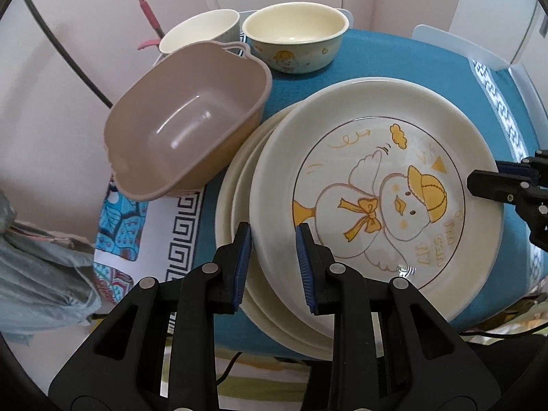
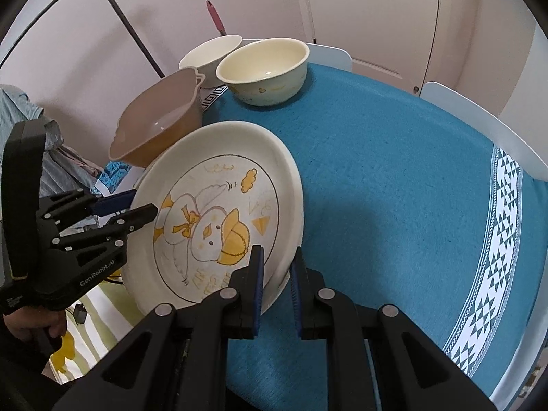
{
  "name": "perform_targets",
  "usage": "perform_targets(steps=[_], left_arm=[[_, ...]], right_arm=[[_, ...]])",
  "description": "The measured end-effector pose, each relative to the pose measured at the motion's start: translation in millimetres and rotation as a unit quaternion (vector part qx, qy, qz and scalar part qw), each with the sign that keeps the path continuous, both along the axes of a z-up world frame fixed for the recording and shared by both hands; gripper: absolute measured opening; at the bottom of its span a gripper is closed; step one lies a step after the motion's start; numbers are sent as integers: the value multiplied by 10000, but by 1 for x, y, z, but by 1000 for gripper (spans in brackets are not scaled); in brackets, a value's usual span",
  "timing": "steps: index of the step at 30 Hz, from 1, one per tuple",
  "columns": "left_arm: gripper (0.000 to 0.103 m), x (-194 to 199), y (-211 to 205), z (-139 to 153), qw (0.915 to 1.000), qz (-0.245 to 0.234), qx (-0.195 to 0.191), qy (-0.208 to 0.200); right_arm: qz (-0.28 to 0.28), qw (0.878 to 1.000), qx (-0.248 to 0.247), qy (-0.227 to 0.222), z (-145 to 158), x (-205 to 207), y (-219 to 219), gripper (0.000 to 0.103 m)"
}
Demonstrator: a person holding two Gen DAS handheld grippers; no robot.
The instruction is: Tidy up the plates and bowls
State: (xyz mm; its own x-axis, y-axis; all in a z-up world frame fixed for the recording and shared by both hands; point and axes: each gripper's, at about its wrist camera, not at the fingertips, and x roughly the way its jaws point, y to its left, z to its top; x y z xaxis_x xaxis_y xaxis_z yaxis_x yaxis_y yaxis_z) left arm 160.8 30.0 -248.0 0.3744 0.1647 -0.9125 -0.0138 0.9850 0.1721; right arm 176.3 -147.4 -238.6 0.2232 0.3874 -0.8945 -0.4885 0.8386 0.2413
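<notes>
- The blue cloth [image 2: 394, 178] is covering the table, and all the dishes are sitting on it.
- The duck plate [image 1: 373, 185] is sitting on top of a stack of cream plates [image 1: 236, 205]. In the right wrist view it is looking tilted, with its right side up off the cloth.
- The brown tub [image 1: 185, 120] is standing just beside the stack, on its far left side, and it is leaning a bit.
- The duck bowl [image 1: 294, 34] is standing at the far end of the table, well apart from my claws.
- The plain white bowl [image 1: 200, 30] is sitting just beside the duck bowl, behind the tub.
- My left claw [image 1: 274, 260] is pinching the near left rim of the duck plate, one blue pad on top and one outside the edge.
- My right claw [image 2: 277, 284] is squeezing the other side of the same plate's rim, with the rim caught between both pads.
</notes>
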Motion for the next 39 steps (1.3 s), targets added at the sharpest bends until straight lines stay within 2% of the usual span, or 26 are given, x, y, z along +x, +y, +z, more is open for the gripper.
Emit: perform_targets(steps=[8, 11, 18, 31, 36, 39], left_arm=[[24, -7, -7, -2, 9994, -131, 312, -12], [24, -9, -14, -3, 9983, -230, 541, 7], [24, -15, -26, 0, 9936, -393, 1054, -15], [24, -15, -19, 3, 9957, -314, 868, -38], [24, -14, -16, 3, 9968, -272, 754, 2], [24, -14, -14, 12, 9973, -207, 702, -101]], right_arm=[[126, 9992, -317, -221, 2, -2, 9, 14], [161, 9985, -435, -293, 2, -3, 11, 14], [216, 9982, -538, -150, -3, -3, 16, 14], [195, 9963, -787, -287, -5, -4, 23, 15], [109, 9972, -701, -226, -5, -2, 20, 15], [-16, 9980, -581, -250, 3, 2, 15, 15]])
